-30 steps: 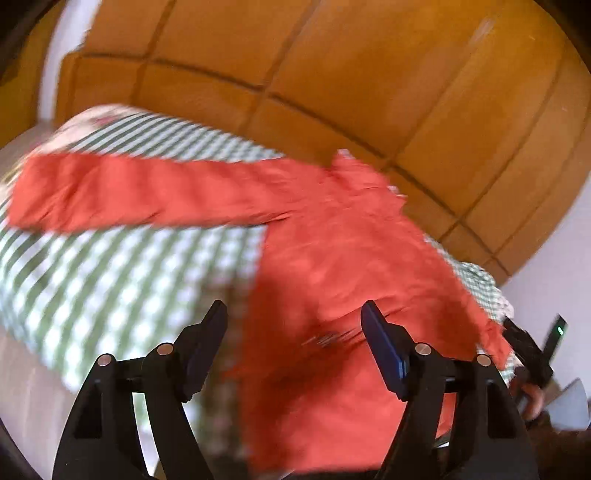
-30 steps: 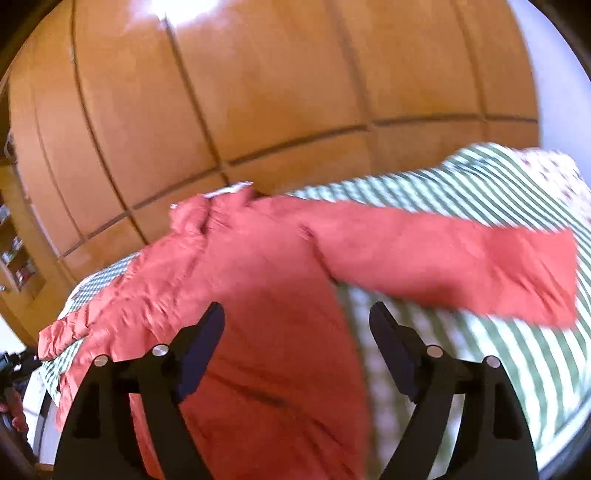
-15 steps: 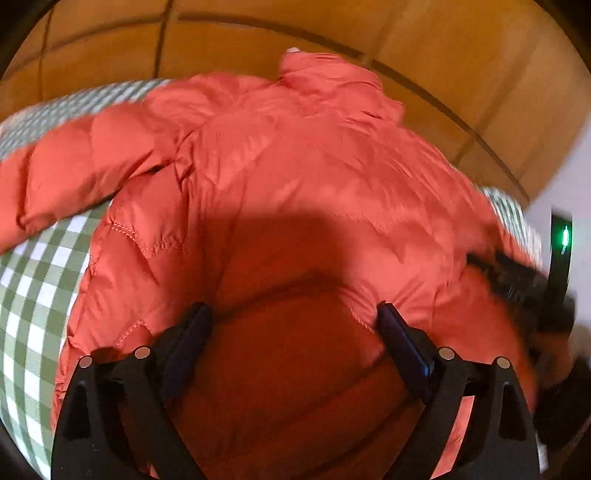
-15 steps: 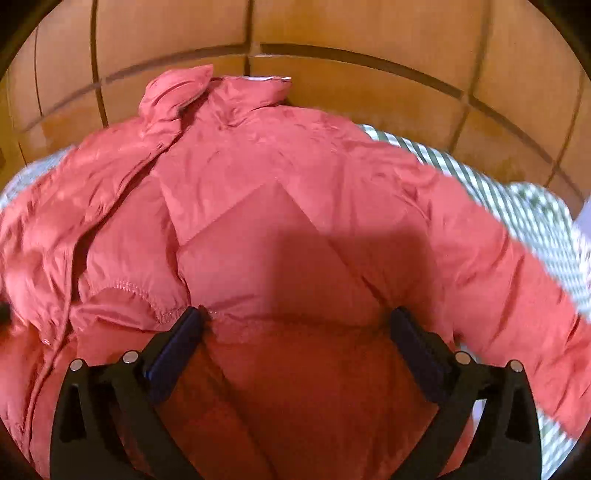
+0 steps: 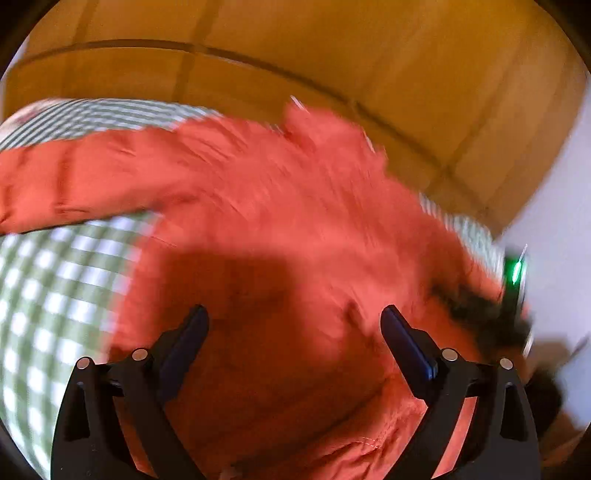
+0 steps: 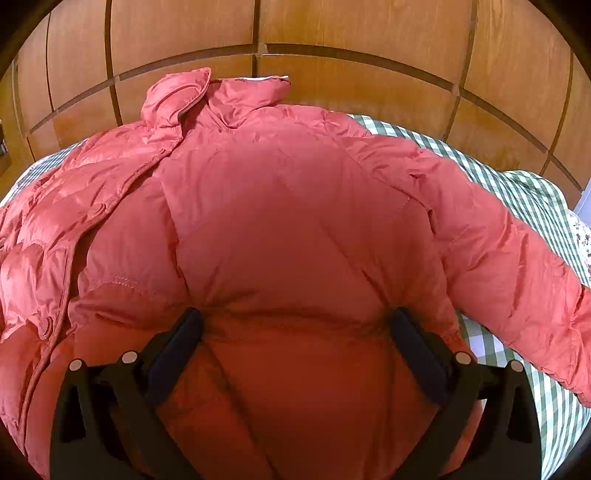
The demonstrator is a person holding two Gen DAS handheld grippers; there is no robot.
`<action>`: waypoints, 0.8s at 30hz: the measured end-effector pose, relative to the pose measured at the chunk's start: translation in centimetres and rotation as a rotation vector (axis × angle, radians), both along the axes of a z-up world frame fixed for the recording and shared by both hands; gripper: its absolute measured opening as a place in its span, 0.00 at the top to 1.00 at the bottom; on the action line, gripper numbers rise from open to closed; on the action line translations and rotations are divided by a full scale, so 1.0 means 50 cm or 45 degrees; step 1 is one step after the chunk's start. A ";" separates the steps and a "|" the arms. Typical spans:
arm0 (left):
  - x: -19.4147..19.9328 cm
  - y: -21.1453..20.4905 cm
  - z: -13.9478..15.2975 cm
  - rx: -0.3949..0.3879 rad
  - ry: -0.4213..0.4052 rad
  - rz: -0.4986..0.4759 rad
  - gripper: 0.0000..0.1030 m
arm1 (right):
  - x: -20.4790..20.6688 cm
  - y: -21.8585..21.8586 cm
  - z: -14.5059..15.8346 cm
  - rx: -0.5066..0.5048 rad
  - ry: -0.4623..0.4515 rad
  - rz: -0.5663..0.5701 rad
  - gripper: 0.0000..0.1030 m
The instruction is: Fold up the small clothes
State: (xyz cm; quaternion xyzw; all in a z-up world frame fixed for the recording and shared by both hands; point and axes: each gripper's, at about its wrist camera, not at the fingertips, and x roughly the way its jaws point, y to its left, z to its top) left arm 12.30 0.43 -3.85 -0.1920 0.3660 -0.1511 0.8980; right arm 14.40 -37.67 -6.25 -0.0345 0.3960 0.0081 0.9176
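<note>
A small red puffer jacket [image 6: 288,221] lies spread on a green-and-white checked bed cover [image 6: 517,184], collar toward the wooden panels. Its right sleeve [image 6: 517,266] stretches out to the right. In the left wrist view the jacket [image 5: 277,229] is blurred, with one sleeve [image 5: 74,184] reaching left. My right gripper [image 6: 295,325] is open, jaws wide, pressed down on the jacket's lower body. My left gripper [image 5: 295,321] is open just above the jacket's lower part. The other gripper shows at the left wrist view's right edge [image 5: 513,295] with a green light.
A wooden panelled wall or headboard [image 6: 332,33] stands right behind the bed. The checked cover [image 5: 55,295] shows bare to the left of the jacket. A pale wall [image 5: 554,184] is at the right in the left wrist view.
The left gripper has pulled back and up from the jacket, so more checked cover and the left sleeve show. The right gripper has stayed low on the jacket's hem, jaws still wide.
</note>
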 end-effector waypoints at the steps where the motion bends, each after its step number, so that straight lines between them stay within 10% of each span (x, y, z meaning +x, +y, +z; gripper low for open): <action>1: -0.005 0.027 0.010 -0.026 -0.014 0.070 0.05 | -0.012 0.006 0.000 0.002 -0.003 0.000 0.02; 10: -0.057 0.381 -0.033 -0.346 0.097 0.966 0.05 | -0.024 0.007 0.001 0.000 -0.009 0.006 0.02; 24: -0.030 0.576 -0.076 -0.566 -0.049 1.322 0.08 | -0.023 0.006 0.001 -0.001 -0.010 0.007 0.02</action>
